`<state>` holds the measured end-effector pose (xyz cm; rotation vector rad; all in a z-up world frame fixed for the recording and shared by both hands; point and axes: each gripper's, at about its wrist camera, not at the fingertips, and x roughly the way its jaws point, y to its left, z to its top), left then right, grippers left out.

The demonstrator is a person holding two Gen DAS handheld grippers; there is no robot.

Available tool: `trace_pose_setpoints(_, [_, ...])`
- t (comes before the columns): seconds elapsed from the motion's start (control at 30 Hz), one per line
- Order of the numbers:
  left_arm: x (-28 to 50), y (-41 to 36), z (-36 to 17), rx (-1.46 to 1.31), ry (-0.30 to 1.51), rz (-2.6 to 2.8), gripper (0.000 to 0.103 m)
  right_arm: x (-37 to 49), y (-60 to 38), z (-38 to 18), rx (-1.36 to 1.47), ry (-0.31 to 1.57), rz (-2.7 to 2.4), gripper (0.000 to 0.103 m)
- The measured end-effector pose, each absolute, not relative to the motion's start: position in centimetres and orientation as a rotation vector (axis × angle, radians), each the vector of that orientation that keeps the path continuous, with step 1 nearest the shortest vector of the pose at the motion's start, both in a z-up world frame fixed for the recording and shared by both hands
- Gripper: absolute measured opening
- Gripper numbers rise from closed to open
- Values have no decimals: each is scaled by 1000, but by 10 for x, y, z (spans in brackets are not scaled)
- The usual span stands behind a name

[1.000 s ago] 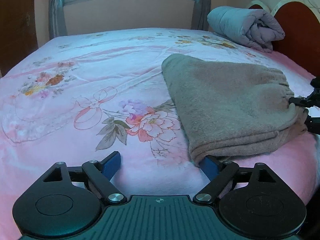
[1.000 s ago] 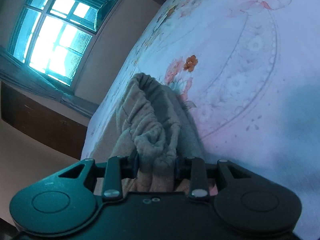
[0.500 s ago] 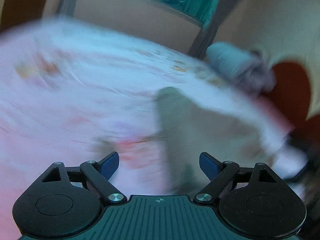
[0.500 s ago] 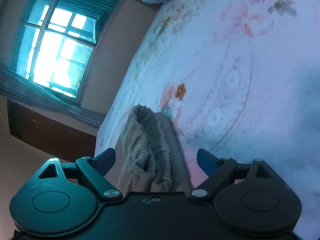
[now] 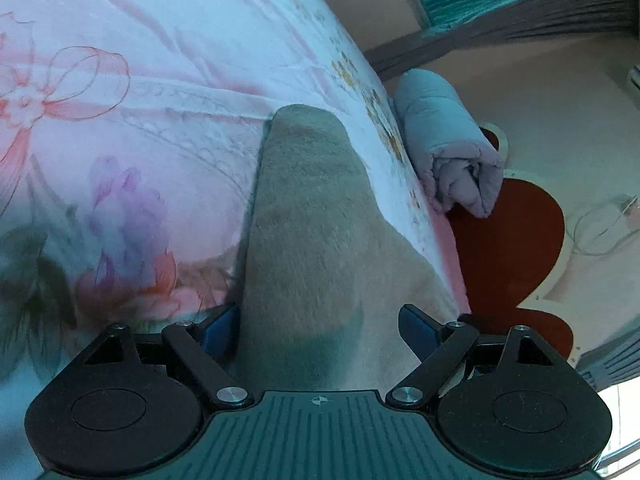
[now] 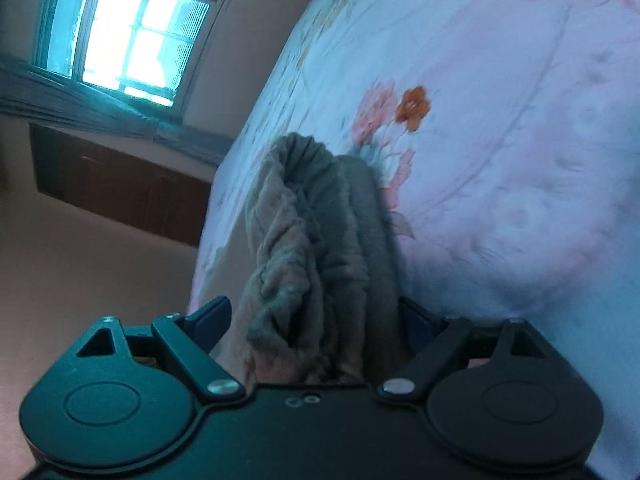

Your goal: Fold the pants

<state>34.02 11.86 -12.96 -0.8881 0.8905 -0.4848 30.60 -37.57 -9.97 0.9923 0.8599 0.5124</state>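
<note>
Folded beige fleece pants point(image 5: 312, 216) lie on the pink flowered bedspread point(image 5: 132, 128). In the left wrist view, rolled on its side, my left gripper point(image 5: 320, 326) stands open with the near end of the folded pants between its blue fingers point(image 5: 420, 326); the pads do not press the cloth. In the right wrist view the gathered waistband end of the pants point(image 6: 308, 248) runs between the wide-spread jaws of my right gripper point(image 6: 316, 318), which is open. Its right finger is partly hidden behind the cloth.
A rolled grey-blue quilt point(image 5: 448, 140) lies by the red-brown headboard point(image 5: 508, 248). A window point(image 6: 132, 28) with grey curtains and a dark wooden cabinet point(image 6: 120, 192) stand past the bed's far edge. The flowered bedspread point(image 6: 500, 140) stretches to the right of the pants.
My right gripper, earlier shut on the waistband, has opened and let go. My left gripper has rolled sideways and shifted so that the folded pants now lie between its open fingers.
</note>
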Motion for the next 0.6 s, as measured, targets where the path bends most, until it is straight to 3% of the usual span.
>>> trace_pose_setpoints(0.13, [363,103,-127,-804,932,-511,86,324,-379,-107,1049,897,553,76])
trace_pose_setpoints(0.17, [367,100,-126,-784,939,-514,85,329,-377,-109,1049,913,557,69])
trace_pose_setpoints(0.23, [372,93,-124,-744,953,-510,72,337,-373,-110,1028,948,566,65])
trace_pose_setpoints(0.27, [374,93,-125,-743,962,-498,51,341,-370,-109,1015,966,579,59])
trace_pose_setpoints(0.3, [375,94,-128,-758,972,-498,38,344,-366,-107,987,978,583,47])
trace_pose_setpoints(0.37, [369,97,-129,-785,947,-509,27,347,-359,-97,930,968,606,39])
trace_pose_setpoints(0.6, [375,115,-79,-846,760,-569,24,375,-330,-31,783,862,745,37])
